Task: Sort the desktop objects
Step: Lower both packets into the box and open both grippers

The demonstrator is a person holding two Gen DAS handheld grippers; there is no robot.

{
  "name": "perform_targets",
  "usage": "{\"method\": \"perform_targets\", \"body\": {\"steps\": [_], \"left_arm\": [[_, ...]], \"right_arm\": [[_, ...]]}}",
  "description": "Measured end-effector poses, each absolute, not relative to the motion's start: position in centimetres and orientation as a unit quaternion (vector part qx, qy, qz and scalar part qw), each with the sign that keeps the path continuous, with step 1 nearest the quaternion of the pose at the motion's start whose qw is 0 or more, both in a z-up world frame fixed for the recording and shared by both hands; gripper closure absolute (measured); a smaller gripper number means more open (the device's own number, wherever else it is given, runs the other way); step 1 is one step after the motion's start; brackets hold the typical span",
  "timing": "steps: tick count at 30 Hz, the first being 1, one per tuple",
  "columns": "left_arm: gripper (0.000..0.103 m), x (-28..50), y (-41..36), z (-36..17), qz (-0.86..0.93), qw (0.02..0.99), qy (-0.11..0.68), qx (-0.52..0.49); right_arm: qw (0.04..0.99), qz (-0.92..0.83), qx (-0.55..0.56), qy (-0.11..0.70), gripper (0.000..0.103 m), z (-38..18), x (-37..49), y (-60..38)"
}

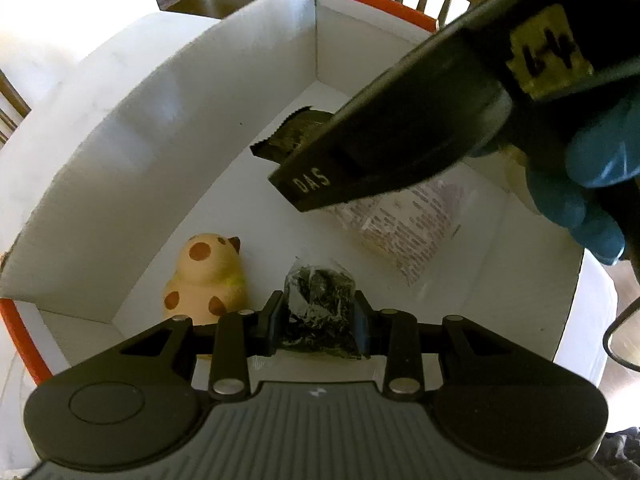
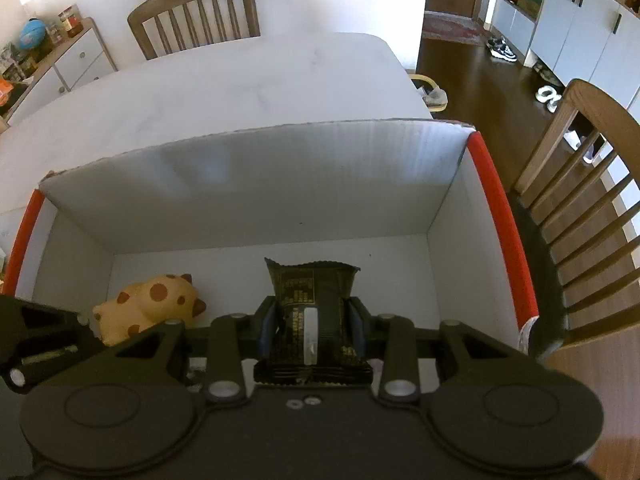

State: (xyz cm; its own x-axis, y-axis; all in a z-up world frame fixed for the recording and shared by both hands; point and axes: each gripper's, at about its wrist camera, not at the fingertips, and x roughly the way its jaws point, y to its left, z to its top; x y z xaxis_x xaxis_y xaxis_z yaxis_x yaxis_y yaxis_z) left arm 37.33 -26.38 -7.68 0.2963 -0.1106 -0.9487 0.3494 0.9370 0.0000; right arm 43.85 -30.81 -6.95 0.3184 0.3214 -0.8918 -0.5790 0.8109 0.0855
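Both grippers reach into a white box [image 1: 120, 152] with orange-red edges. My left gripper [image 1: 318, 320] is shut on a small clear bag of dark dried leaves [image 1: 320, 304] just above the box floor. My right gripper [image 2: 312, 328] is shut on a black snack packet [image 2: 310, 312] with gold print; that packet also shows in the left wrist view [image 1: 292, 136] behind the right gripper's finger. A cream spotted toy animal [image 1: 208, 280] lies on the box floor to the left, also seen in the right wrist view [image 2: 148, 304].
A clear packet with printed text [image 1: 408, 228] lies on the box floor at right. The box [image 2: 256, 184] stands on a white table [image 2: 200, 92]. Wooden chairs [image 2: 580, 184] stand at the table's right and far sides.
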Motion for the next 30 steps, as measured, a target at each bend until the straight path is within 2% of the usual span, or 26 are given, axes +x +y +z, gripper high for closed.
{"method": "perform_targets", "body": {"steps": [20,23,25,27,30], "left_arm": [[0.069,36.6,-26.8,-7.7,-0.139,0.784,0.596,0.109],[0.065,36.1,-26.8,-7.3,-0.14,0.785,0.594,0.109],[0.056,35.9,-26.7,-6.9,-0.14,0.788,0.59,0.102],[0.044,35.6,-26.5,-6.4,-0.145,0.791,0.587,0.092],[0.043,35.1,-26.2,-5.6,-0.144,0.798,0.58,0.082]], "right_arm": [[0.783,0.272,-0.133,0.544,0.063,-7.7,45.8,-29.4],[0.783,0.268,-0.125,0.547,0.063,-7.6,46.0,-29.7],[0.784,0.268,-0.119,0.547,0.059,-7.4,45.8,-29.8],[0.786,0.263,-0.12,0.546,0.051,-7.1,45.7,-30.0],[0.791,0.261,-0.113,0.541,0.045,-6.6,45.4,-30.4]]}}
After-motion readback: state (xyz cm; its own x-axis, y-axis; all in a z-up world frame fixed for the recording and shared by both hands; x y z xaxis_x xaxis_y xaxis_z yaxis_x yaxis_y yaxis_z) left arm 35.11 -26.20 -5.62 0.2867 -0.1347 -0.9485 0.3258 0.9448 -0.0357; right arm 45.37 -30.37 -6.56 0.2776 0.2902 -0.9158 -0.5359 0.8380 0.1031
